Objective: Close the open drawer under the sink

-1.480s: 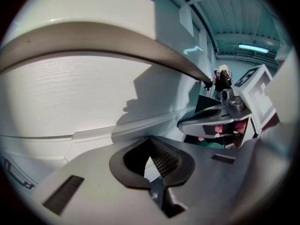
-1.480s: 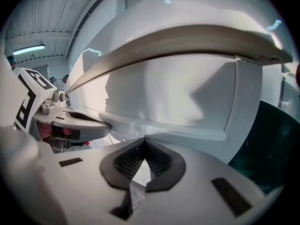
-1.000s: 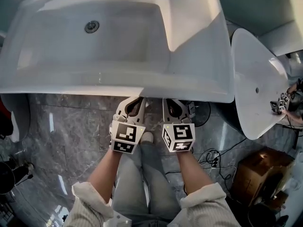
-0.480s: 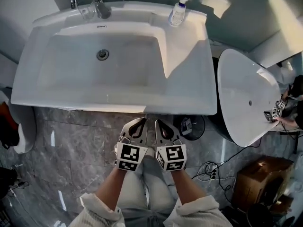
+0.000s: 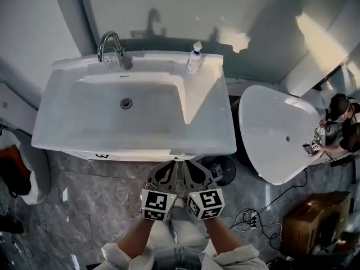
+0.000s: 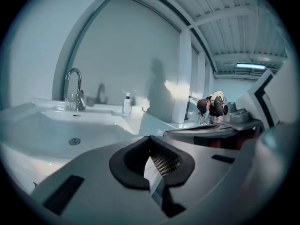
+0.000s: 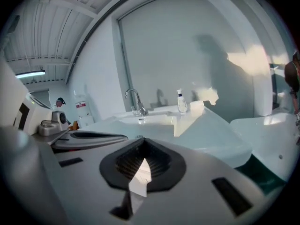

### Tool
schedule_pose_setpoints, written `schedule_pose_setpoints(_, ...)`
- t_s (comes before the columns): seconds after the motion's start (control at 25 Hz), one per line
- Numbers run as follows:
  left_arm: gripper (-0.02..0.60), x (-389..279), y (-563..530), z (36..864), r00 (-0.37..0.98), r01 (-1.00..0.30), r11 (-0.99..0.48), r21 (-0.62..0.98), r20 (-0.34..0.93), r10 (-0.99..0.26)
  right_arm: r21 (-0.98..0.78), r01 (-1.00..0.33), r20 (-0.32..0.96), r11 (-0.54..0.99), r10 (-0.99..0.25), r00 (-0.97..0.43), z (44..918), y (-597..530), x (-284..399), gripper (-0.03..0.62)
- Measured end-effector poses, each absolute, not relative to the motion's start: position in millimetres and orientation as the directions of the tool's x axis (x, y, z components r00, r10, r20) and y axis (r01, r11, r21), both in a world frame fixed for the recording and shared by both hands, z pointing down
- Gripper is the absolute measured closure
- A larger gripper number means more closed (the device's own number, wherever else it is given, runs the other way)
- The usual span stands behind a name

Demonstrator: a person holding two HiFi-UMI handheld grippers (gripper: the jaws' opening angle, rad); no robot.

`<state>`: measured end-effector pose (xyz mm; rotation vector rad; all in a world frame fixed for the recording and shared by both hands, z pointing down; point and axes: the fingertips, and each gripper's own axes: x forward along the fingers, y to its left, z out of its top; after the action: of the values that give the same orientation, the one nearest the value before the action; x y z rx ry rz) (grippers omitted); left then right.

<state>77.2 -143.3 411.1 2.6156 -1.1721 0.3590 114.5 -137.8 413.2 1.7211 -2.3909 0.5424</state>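
Note:
The white sink point(image 5: 214, 128) with its chrome faucet point(image 5: 112, 46) fills the middle of the head view. Below its front rim only a narrow white strip of the cabinet front point(image 5: 112, 154) shows; the drawer itself is hidden under the basin. My left gripper point(image 5: 169, 165) and right gripper point(image 5: 189, 165) are side by side just in front of the rim, almost touching each other. Both are shut with nothing in them. The left gripper view point(image 6: 157, 165) and right gripper view point(image 7: 139, 168) look over the sink top from above it.
A soap bottle point(image 5: 194, 58) stands at the sink's back edge. A white oval tub point(image 5: 275, 134) lies to the right, with a person point(image 5: 343, 122) bent over its far side. Cables point(image 5: 247, 212) and a cardboard box point(image 5: 315, 224) are on the marble floor, and a white fixture point(image 5: 34, 176) at left.
The head view has pulled back and up, so the faucet, bottle and wall came into view. Both grippers came out from under the sink rim and drew together.

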Motion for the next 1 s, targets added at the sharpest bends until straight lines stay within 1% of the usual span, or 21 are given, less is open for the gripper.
schedule_pose_setpoints(0.28, 0.566, 93, -128, 333, 0.688, -0.72, -0.683, 0.12, 0.247, -0.682, -0.181, -0.908, 0.216, 0.378, -0.885, -0.412, 323, -126, 116, 0.585)
schedule_pose_setpoints(0.52, 0.566, 96, -118, 266, 0.704, -0.709, -0.699, 0.091, 0.157, -0.693, -0.189, -0.88, 0.123, 0.436, -0.878, -0.462, 256, -112, 122, 0.585)
schedule_pose_setpoints(0.84, 0.566, 99, -89, 205, 0.734, -0.68, -0.729, 0.078, 0.062, -0.677, -0.182, -0.855, 0.125, 0.485, -0.851, -0.509, 218, -87, 129, 0.585)
schedule_pose_setpoints(1.0, 0.566, 98, -79, 196, 0.739, -0.674, -0.737, 0.044, 0.054, -0.672, -0.147, -0.851, 0.099, 0.504, -0.849, -0.519, 207, -78, 128, 0.585)
